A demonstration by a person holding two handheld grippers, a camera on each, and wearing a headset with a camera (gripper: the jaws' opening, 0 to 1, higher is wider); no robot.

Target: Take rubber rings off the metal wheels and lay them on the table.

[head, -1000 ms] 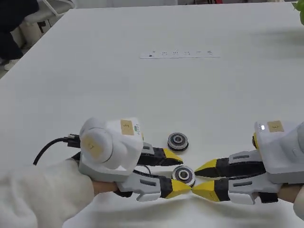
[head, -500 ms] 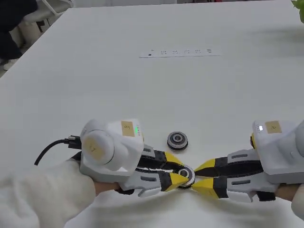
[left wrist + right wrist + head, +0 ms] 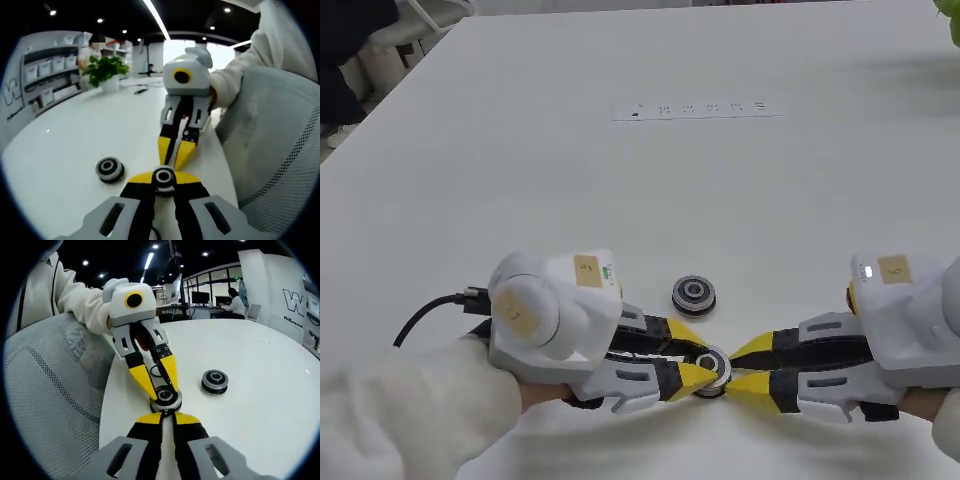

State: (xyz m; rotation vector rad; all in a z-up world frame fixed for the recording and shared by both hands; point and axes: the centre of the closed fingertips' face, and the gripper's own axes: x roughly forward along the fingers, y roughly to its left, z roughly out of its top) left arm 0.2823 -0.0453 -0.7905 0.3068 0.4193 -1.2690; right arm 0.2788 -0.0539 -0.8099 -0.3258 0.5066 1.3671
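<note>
A metal wheel (image 3: 712,366) with a black rubber ring sits near the table's front edge, and my left gripper (image 3: 698,368) is shut on it from the left. In the left gripper view the wheel (image 3: 163,177) sits between my yellow tips. My right gripper (image 3: 732,376) comes in from the right, its jaws closed together on the wheel's near rim, where the rubber ring (image 3: 165,401) runs. A second wheel (image 3: 693,295) with its ring on lies flat on the table just behind, also visible as the wheel (image 3: 110,169) (image 3: 215,381) in both gripper views.
A flat white strip with dark marks (image 3: 698,110) lies far back on the white table (image 3: 620,200). A black cable (image 3: 420,315) trails left from the left gripper. A mesh chair (image 3: 50,390) stands at the table's near edge. A plant (image 3: 105,70) stands far off.
The left gripper's jaws, open around the wheel a second ago, have shut on it. The right gripper's jaws have closed together at the wheel's rim. The second wheel has not moved.
</note>
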